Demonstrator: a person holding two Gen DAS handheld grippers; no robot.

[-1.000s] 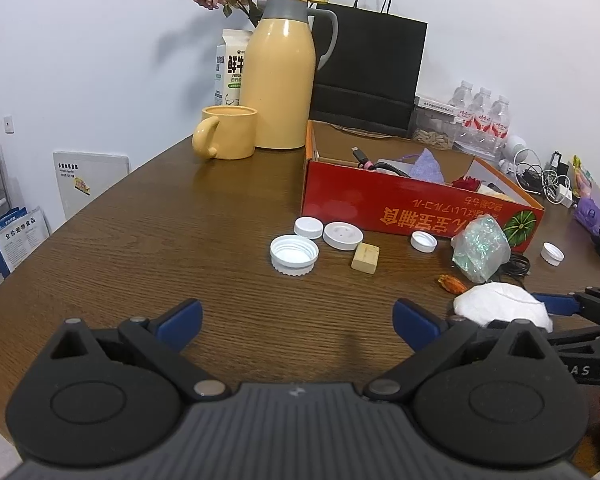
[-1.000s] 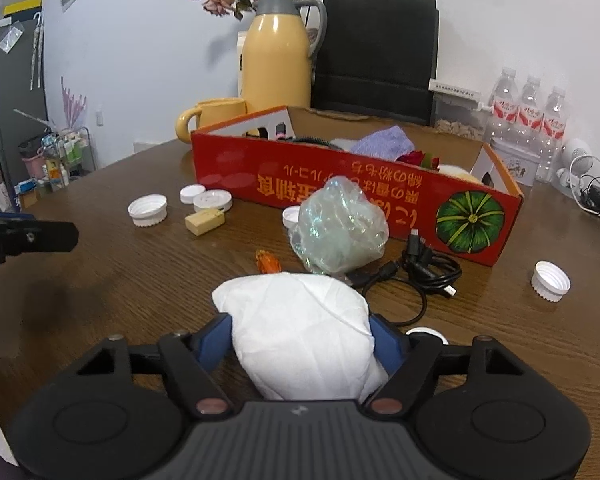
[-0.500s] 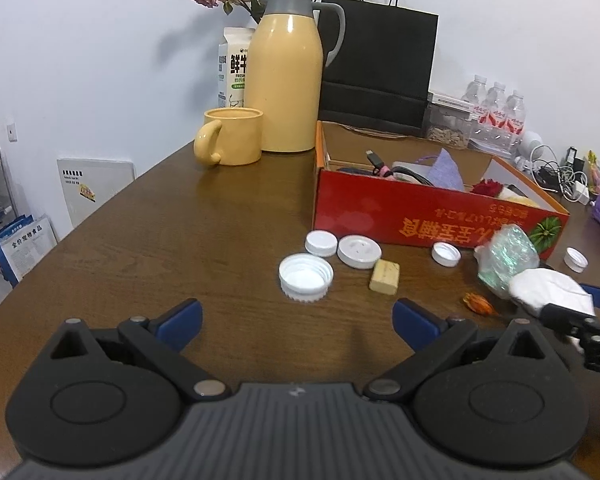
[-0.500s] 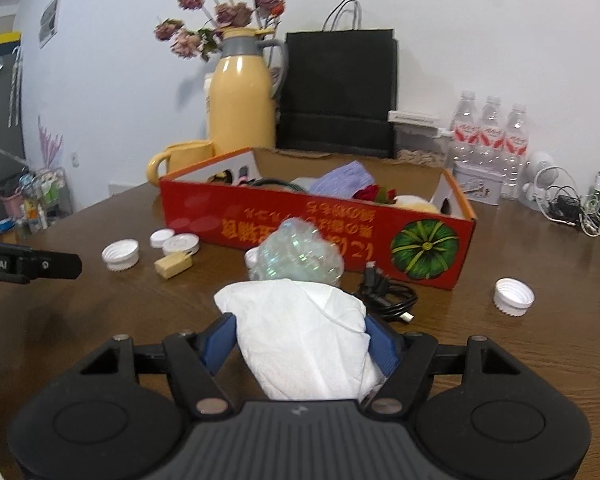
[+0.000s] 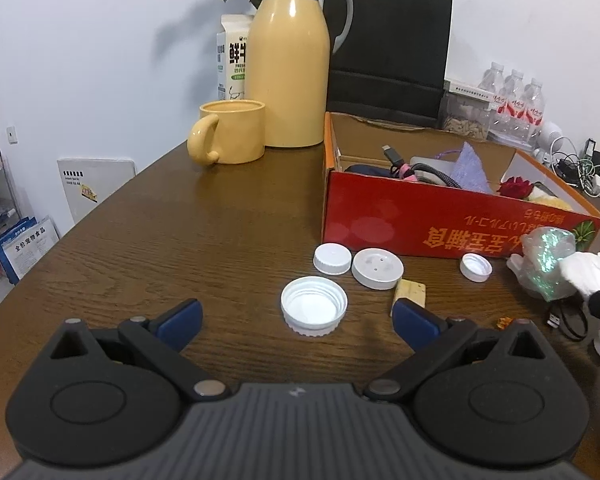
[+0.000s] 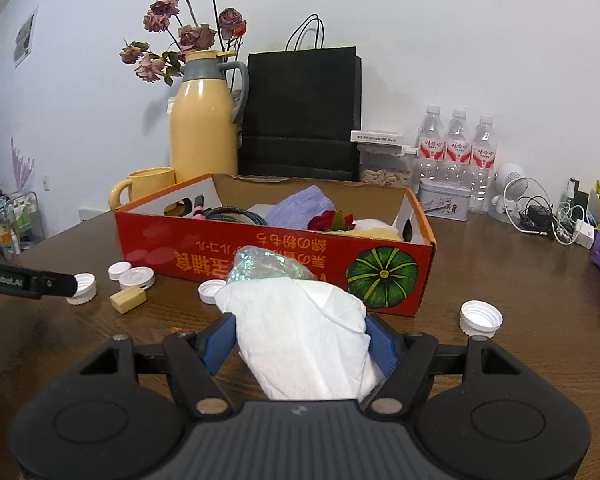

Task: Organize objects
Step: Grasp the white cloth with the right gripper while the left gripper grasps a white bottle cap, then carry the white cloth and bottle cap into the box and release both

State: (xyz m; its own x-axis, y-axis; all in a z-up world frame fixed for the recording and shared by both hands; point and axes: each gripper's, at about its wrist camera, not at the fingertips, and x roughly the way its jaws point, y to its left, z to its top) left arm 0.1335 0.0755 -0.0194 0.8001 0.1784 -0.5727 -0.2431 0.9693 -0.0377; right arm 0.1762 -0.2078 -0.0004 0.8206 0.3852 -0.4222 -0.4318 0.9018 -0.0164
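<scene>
My right gripper (image 6: 298,334) is shut on a crumpled white tissue wad (image 6: 300,336), lifted a little above the brown table, in front of the red cardboard box (image 6: 260,258). A shiny clear plastic wrap ball (image 6: 266,266) sits just behind the wad. In the left wrist view my left gripper (image 5: 296,316) stands open, its blue pads either side of an upturned white bottle cap (image 5: 314,306). Behind it lie two more white caps (image 5: 332,258), a round white lid (image 5: 377,269) and a beige block (image 5: 410,292). The tissue wad (image 5: 590,270) shows at the right edge.
The red box (image 5: 440,220) holds cables, a purple cloth and a red rose. A yellow thermos (image 5: 288,68), a yellow mug (image 5: 232,132), a milk carton and a black paper bag (image 6: 300,112) stand behind. Water bottles (image 6: 456,152), chargers and a loose cap (image 6: 481,316) are at the right.
My left gripper has moved forward towards the upturned white cap, which now lies between its pads. My right gripper has tilted up with the tissue wad, so the box sits lower in view.
</scene>
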